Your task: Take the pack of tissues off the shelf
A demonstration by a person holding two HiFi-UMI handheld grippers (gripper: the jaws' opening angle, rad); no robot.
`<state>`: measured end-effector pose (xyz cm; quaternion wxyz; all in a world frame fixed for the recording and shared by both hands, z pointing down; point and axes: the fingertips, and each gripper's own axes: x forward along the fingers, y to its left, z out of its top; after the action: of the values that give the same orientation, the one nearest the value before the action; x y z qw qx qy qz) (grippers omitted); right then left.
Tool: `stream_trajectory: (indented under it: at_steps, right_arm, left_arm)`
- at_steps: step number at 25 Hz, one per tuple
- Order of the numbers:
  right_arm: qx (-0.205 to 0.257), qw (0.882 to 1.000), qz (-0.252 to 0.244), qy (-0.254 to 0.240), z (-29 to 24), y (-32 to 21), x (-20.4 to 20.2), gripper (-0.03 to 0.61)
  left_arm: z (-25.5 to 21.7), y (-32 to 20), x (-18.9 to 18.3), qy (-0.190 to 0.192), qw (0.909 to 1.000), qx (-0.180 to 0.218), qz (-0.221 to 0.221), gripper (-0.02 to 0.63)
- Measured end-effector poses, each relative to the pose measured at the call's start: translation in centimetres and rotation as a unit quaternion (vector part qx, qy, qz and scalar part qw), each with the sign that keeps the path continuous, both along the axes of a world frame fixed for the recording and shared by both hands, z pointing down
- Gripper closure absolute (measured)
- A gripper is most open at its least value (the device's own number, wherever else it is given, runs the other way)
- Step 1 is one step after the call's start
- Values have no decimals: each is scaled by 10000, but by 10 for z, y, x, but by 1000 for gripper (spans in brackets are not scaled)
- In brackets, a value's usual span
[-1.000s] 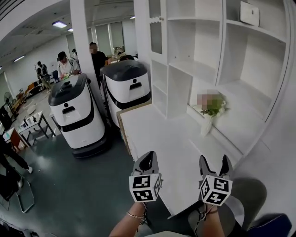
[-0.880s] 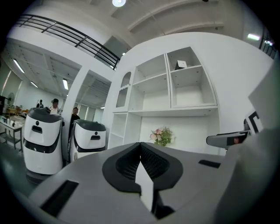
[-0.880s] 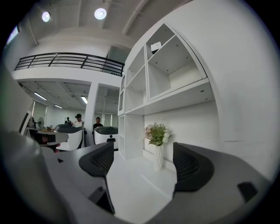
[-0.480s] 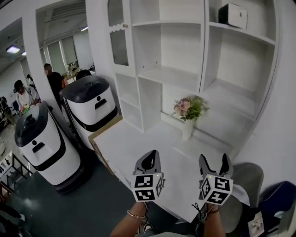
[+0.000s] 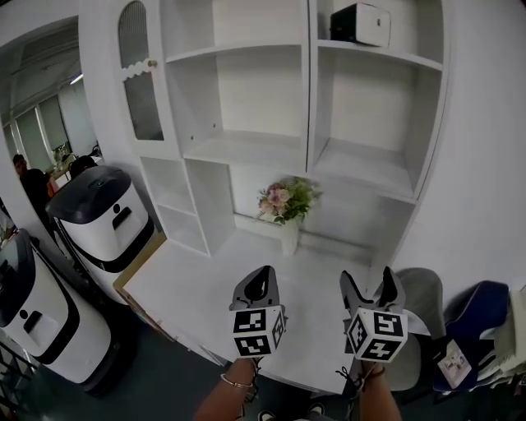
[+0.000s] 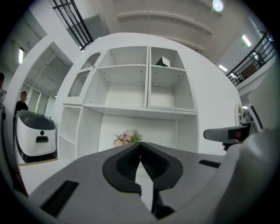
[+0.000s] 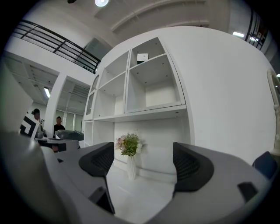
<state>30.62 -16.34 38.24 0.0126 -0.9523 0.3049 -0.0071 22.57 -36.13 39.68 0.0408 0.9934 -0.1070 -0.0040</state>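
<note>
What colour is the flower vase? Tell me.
White; the vase shows best in the right gripper view.

The pack of tissues (image 5: 360, 23) lies on the top shelf (image 5: 386, 54), vase (image 5: 289, 237) on table (image 5: 197, 300).

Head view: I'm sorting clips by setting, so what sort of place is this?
Probably an office or robotics lab: white service robots stand beside a white shelf unit with a desk and a flower vase.

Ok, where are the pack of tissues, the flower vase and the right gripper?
pack of tissues (image 5: 360, 23), head view, middle of the box
flower vase (image 5: 289, 238), head view, white body below the blooms
right gripper (image 5: 367, 279), head view, between its open fingertips
</note>
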Motion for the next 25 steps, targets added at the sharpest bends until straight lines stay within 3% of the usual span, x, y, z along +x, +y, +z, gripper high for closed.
stream_trajectory:
  at_steps: [5,14,25]
  right_arm:
    - [8,9999,71,110,-8,9,6,163]
    - [134,9997,148,130,-21,14,19,163]
    - [141,9977,224,626,-84,19,28,163]
  left_arm:
    - [0,10,21,-14,9999,-73,141,595]
    - [-21,14,29,55,9997,141,188,595]
    - [-75,13,43,323,9985,390,186,595]
